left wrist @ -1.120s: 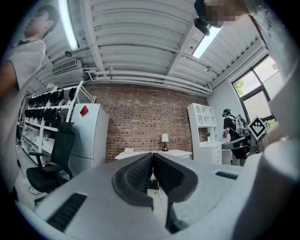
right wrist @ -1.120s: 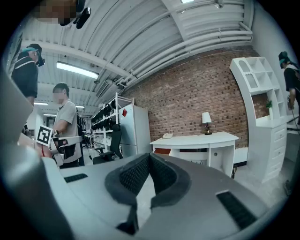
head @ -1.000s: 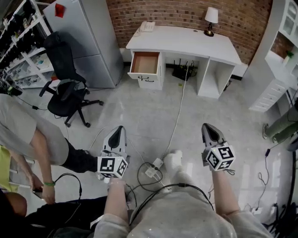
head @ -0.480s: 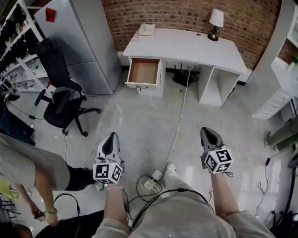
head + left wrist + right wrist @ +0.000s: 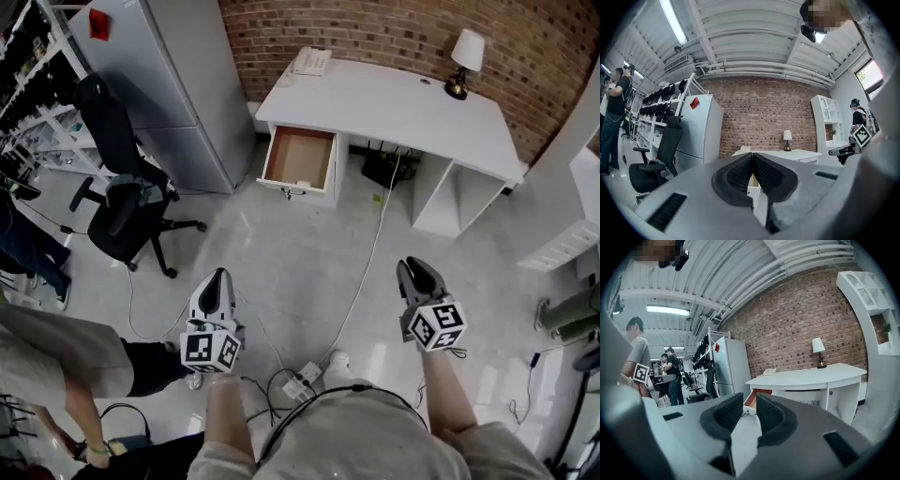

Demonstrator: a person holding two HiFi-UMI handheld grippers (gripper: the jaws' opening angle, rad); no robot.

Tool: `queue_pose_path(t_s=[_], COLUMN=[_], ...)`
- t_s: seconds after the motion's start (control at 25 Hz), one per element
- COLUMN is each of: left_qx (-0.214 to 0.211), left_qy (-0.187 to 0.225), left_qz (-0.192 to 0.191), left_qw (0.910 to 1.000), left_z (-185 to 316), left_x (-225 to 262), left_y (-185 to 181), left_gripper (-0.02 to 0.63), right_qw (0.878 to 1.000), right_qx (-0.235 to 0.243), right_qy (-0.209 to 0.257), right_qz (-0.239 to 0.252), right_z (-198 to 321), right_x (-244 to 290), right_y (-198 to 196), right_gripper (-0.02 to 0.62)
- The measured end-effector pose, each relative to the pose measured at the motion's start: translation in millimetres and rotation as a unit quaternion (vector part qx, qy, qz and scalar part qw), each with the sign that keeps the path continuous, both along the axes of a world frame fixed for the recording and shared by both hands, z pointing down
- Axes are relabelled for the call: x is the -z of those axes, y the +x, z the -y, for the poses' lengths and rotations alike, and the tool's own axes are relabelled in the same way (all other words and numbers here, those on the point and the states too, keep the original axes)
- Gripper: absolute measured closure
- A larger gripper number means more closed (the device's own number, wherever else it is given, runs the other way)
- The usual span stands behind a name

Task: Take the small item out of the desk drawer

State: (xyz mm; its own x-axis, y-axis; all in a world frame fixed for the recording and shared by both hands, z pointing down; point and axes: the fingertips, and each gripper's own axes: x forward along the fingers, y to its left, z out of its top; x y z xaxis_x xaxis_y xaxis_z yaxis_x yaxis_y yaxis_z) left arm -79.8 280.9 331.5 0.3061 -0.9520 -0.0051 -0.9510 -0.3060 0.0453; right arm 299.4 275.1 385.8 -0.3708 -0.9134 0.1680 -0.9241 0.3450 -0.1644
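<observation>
The 2 jaws of the left gripper (image 5: 752, 159) are pressing together with nothing between them. The 2 jaws of the right gripper (image 5: 749, 404) are standing a narrow gap apart, having just been opening, and nothing is sitting between them. Both grippers are pointing roughly level toward the white desk (image 5: 412, 103), well apart from it across the floor. The drawer (image 5: 302, 159), at the desk's left end as the head view shows it, is standing pulled out with its brown inside facing up; the small item cannot be made out in it. 1 lamp (image 5: 464, 56) and 1 telephone (image 5: 311, 63) are sitting on the desktop. A black office chair (image 5: 122, 202) is standing left of the drawer.
</observation>
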Motion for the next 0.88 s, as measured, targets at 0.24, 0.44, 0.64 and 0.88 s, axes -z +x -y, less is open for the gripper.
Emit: queue_pose_path(t_s=[0.24,0.44,0.64,0.88], left_qx=[0.019,0.020,0.029,0.037], left_qy=[-0.003,-0.005,-0.008,-0.006], left_qz=[0.005,0.007,0.005,-0.002], left_qw=[0.9998,0.9998,0.9995,0.9993], left_z=[36.3,51.0,64.4,96.4], left_x=[-2.9,-7.5,-9.7,-12.3], left_y=[0.4,2.0,-4.9,-13.9], left_gripper=[0.601,0.601,0.601,0.601], right_qw=[1.000,1.000,1.000,0.999], right_qx=[0.017,0.021,0.023,0.035], right_qy=[-0.005,-0.012,-0.018,-0.021], right_qz=[0.002,0.003,0.005,0.002], right_z=[49.7,66.8,76.8,104.5], right_x=[-6.7,-12.2,-15.3,-18.8], right_y=[1.0,5.2,6.1,-3.3], right_gripper=[0.468,0.462,0.456,0.456])
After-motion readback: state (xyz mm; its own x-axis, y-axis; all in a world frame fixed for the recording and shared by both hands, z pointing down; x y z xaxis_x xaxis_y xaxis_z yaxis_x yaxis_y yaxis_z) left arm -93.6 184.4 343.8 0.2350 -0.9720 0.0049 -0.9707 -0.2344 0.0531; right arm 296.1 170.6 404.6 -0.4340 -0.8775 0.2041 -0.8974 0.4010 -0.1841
